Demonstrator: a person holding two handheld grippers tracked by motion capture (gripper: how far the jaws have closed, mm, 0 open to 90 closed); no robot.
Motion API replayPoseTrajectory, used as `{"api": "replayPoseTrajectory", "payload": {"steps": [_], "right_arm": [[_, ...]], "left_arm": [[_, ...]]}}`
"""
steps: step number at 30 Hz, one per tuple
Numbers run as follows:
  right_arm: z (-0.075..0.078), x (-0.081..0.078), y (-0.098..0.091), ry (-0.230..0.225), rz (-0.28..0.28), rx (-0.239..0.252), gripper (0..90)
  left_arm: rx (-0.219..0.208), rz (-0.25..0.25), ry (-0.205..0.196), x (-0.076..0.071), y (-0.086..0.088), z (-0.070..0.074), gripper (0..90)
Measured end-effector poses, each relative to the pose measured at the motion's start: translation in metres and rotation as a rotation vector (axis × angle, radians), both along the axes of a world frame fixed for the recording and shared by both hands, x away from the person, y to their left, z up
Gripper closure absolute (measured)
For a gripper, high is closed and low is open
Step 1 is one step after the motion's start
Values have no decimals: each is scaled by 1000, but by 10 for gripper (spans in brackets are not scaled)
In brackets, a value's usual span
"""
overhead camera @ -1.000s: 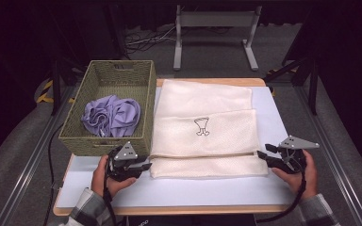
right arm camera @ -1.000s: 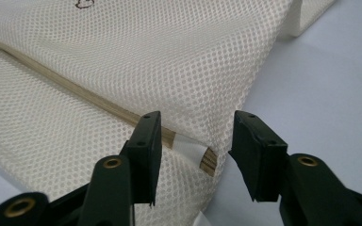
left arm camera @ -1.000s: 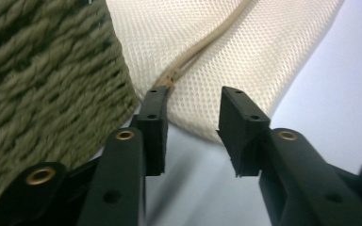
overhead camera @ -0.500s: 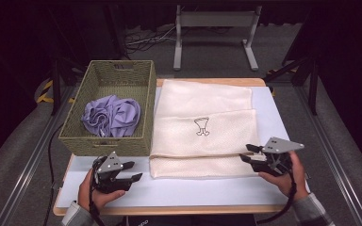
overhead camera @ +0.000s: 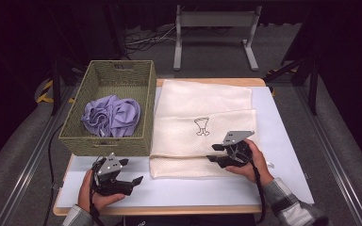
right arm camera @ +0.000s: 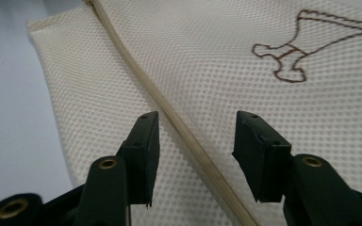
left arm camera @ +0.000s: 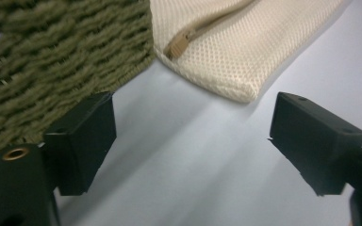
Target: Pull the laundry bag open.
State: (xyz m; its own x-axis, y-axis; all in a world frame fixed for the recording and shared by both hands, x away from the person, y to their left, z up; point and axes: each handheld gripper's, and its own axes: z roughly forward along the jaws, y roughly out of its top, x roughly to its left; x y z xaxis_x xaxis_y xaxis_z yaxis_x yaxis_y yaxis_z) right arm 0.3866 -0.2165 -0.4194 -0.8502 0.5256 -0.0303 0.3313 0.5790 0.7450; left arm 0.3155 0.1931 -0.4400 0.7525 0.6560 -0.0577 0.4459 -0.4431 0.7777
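Observation:
A cream mesh bag [overhead camera: 202, 113] with a brown stitched figure [overhead camera: 201, 126] lies flat on the white table [overhead camera: 283, 122]. My right gripper [overhead camera: 213, 153] hovers open over the bag's near part. In the right gripper view its jaws [right arm camera: 195, 141] straddle the bag's zipper line [right arm camera: 136, 70], with the figure [right arm camera: 306, 44] beyond. My left gripper [overhead camera: 134, 183] is open near the front left edge, over bare table. In the left gripper view it [left arm camera: 191, 136] faces the bag's corner [left arm camera: 226, 56] and the zipper pull [left arm camera: 179, 43].
An olive woven basket [overhead camera: 106, 146] stands at the left, touching the bag's side, with a crumpled purple cloth [overhead camera: 111, 115] inside. Its wall [left arm camera: 52, 56] is close to my left jaw. A metal stand [overhead camera: 214, 28] sits on the floor behind the table.
My left gripper has drawn back from the bag's near left corner toward the table's front edge. My right gripper has moved left from the bag's right end onto the bag.

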Motion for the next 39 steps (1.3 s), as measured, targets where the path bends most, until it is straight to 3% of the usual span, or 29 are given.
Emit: {"api": "replayPoseTrajectory", "payload": {"steps": [2, 5, 10, 14, 18, 19, 22, 28, 30, 36, 39], "right_arm": [[-5, 5, 8, 21, 10, -9, 513], [-9, 10, 13, 36, 4, -29, 513], [-16, 20, 16, 57, -23, -15, 539], [-19, 27, 17, 81, -35, -9, 584], [-19, 30, 16, 110, -35, 4, 624], [-19, 32, 16, 124, -41, 11, 677], [-18, 35, 14, 115, -59, 8, 720], [-21, 31, 17, 64, -29, -39, 624], [-22, 30, 18, 47, -23, -46, 631], [-21, 31, 17, 46, -55, -54, 828], [-20, 30, 17, 31, -58, -71, 865]], "left_arm": [[13, 34, 4, 1, 0, -3, 102], [12, 34, 6, 1, 0, -4, 98], [8, 29, 12, 1, 0, -4, 94], [30, 29, -3, 0, 1, -5, 127], [24, 34, 1, 0, 1, -4, 137], [29, 26, -2, 0, 2, -4, 138], [28, 31, 2, 0, 0, -5, 142], [35, 27, 0, 0, 0, -5, 144], [28, 28, 1, -1, 0, -5, 145], [26, 24, 11, 1, -1, -6, 155], [28, 21, 4, 3, 0, -6, 163]]}}
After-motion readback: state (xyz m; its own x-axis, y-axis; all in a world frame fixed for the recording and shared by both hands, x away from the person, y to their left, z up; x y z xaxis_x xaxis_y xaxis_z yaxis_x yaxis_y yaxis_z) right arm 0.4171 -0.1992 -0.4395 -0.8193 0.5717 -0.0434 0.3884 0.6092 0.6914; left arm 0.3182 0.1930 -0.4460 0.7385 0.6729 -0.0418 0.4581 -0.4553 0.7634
